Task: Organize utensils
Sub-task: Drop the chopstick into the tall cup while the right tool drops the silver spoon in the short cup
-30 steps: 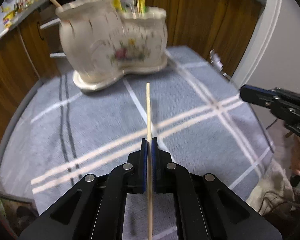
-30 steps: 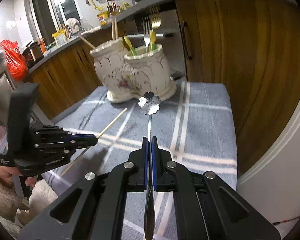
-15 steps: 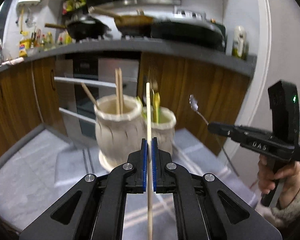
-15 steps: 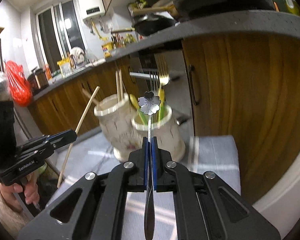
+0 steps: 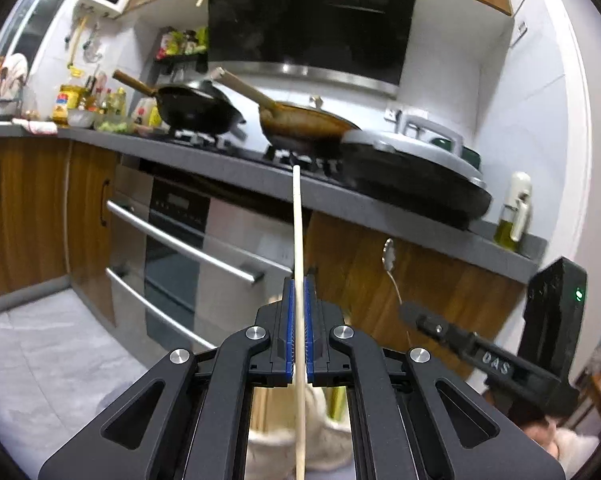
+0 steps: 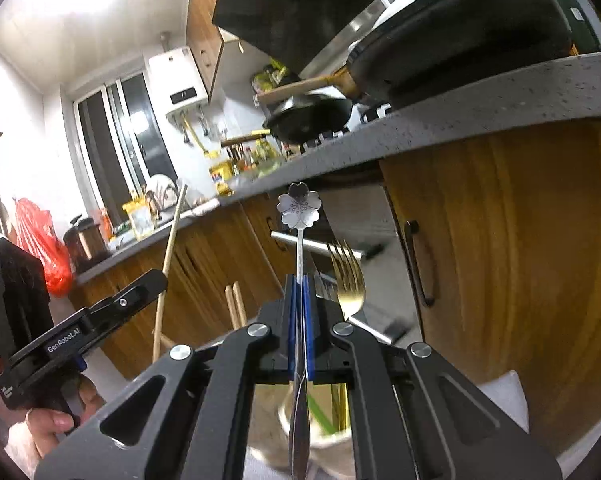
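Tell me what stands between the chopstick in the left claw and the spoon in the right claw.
Right wrist view: two wooden chopsticks stand upright between chopstick and spoon.

Chopstick (image 5: 298, 240) upright at frame centre; spoon (image 5: 389, 258) right of it; two pans (image 5: 196, 110) on worktop (image 5: 236, 166) behind, upper frame.

Both wrist views sit low, near the counter (image 5: 236, 168), tilted upward; both share its stove pans (image 6: 308, 114).
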### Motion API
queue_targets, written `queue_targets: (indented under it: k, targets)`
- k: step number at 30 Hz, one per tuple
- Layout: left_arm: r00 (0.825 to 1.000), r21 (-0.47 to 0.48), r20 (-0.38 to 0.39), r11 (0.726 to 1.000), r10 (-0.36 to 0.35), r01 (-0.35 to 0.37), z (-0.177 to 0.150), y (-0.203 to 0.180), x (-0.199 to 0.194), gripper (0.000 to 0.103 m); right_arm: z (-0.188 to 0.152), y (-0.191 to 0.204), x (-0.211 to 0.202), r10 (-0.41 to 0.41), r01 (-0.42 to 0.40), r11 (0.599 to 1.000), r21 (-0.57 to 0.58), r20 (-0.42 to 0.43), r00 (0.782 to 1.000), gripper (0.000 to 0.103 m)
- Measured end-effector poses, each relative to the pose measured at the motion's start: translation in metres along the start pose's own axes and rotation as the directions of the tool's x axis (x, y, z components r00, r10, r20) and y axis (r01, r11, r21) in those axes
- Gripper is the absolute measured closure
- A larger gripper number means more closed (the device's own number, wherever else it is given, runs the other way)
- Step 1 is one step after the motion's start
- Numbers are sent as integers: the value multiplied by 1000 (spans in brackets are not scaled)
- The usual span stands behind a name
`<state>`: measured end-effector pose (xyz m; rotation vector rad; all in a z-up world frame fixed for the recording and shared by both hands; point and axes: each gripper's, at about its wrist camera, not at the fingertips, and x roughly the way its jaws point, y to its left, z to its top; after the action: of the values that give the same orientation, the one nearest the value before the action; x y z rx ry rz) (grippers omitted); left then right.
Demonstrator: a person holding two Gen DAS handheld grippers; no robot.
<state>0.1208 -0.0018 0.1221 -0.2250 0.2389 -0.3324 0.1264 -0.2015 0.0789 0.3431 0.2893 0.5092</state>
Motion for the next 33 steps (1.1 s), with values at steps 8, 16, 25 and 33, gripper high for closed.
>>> queue_targets:
  k: [8, 16, 25, 33]
  targets:
    - [994, 70, 82, 995, 68, -74, -11, -6, 26, 98, -13, 2, 22, -36, 40, 998, -41, 75, 997, 100]
    - [994, 117, 76, 990, 76, -84, -25, -3, 30, 98, -32, 0, 32, -85, 91, 991, -93, 67, 994, 100]
    - [999, 161, 1, 986, 54, -53, -38, -4, 1, 98, -46, -12, 11, -75, 75, 994, -77, 5, 997, 100]
    - [993, 191, -75, 979, 91, -76, -52, 1, -6, 98, -61, -11, 1, -84, 79, 994, -79, -58, 995, 100]
